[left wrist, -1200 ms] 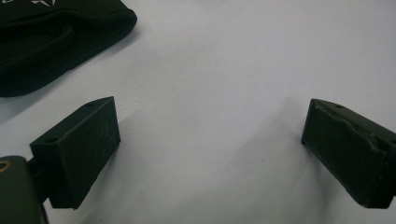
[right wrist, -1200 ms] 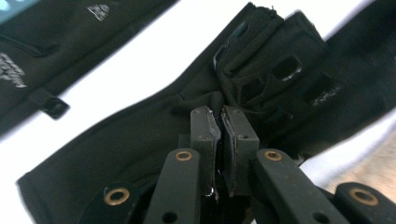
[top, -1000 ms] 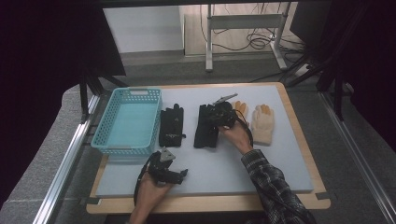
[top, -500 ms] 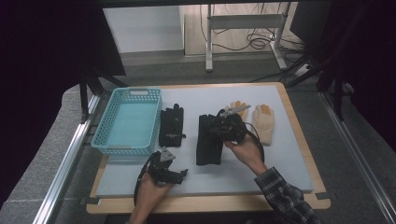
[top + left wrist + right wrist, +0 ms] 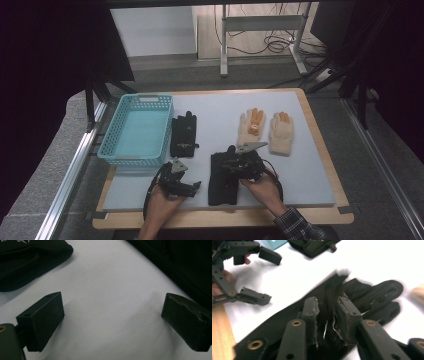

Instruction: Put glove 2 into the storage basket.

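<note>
A black glove (image 5: 223, 182) lies flat near the front of the white table top, fingers pointing away (image 5: 372, 297). My right gripper (image 5: 235, 162) sits over its middle. Its jaws have just been opening and now stand a little apart (image 5: 327, 305), with glove fabric showing in the gap and the pads not pressing it. My left gripper (image 5: 192, 186) rests just left of this glove, jaws wide open over bare table (image 5: 112, 307). A second black glove (image 5: 184, 135) lies farther back beside the basket, and its cuff shows in the left gripper view (image 5: 27, 260).
A turquoise basket (image 5: 112, 152) stands at the back left with nothing in it. Two cream gloves with orange patches (image 5: 251, 127) (image 5: 281, 132) lie side by side at the back right. The wooden table border (image 5: 225, 215) runs along the front edge.
My right gripper has dragged the black glove from mid-table toward the front edge, and its jaws have parted. The left gripper has stayed where it was.
</note>
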A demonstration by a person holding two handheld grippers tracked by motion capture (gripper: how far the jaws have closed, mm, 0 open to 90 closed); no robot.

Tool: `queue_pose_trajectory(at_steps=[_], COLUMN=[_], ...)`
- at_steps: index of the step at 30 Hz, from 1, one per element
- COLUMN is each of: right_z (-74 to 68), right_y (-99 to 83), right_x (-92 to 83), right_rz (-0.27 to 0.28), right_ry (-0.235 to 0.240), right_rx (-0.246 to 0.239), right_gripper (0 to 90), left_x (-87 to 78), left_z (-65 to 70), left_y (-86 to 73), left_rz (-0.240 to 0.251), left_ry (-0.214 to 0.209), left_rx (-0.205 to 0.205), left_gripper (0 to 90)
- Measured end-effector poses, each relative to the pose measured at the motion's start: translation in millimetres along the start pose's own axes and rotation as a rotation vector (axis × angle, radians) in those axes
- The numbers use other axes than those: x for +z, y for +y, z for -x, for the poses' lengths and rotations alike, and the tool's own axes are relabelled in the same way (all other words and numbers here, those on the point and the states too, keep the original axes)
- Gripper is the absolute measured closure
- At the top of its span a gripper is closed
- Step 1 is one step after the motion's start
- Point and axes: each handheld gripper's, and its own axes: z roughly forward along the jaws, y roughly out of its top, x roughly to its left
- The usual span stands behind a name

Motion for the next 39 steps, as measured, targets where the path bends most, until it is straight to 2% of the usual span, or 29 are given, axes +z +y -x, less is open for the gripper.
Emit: queue_pose_trajectory(at_steps=[2,5,10,12,18,26,30,32,39], right_z=[6.0,12.6,20.5,21.8,21.0,18.9,18.1,18.0,24.0], right_y=[2.9,8.4,19.7,25.9,53.6,84.5,90.3,91.4,90.5], right_x=[-4.8,-8.1,1.3,6.9,31.7,81.4,101.2,113.1,134.5], right_rz=[0.024,0.034,0.027,0.024,0.017,-0.035,-0.060,-0.090,-0.122], right_ry=[-0.017,-0.040,-0.038,-0.034,0.030,0.057,0.068,0.067,0.089], right_rx=[0.011,-0.006,-0.028,-0.043,-0.084,-0.145,-0.163,-0.168,-0.193], right_gripper=[59.7,56.9,55.9,56.9,65.9,65.1,63.1,63.0,64.4], left_x=[-0.5,-0.4,0.0,-0.5,-0.4,-0.5,-0.6,-0.5,-0.5], left_z=[-0.5,-0.5,0.2,-0.4,-0.3,-0.4,-0.3,-0.2,-0.1], left_y=[0.1,0.1,-0.1,0.0,-0.1,-0.1,-0.2,-0.2,-0.1], left_rz=[-0.007,-0.006,0.000,-0.007,-0.005,-0.006,-0.006,-0.004,-0.004], left_ry=[0.000,0.000,0.000,0.000,0.000,0.000,0.001,0.000,0.001], left_rx=[0.008,0.007,-0.001,0.008,0.006,0.008,0.007,0.006,0.005], left_gripper=[4.5,4.5,4.5,4.5,4.6,4.6,4.6,4.7,4.7])
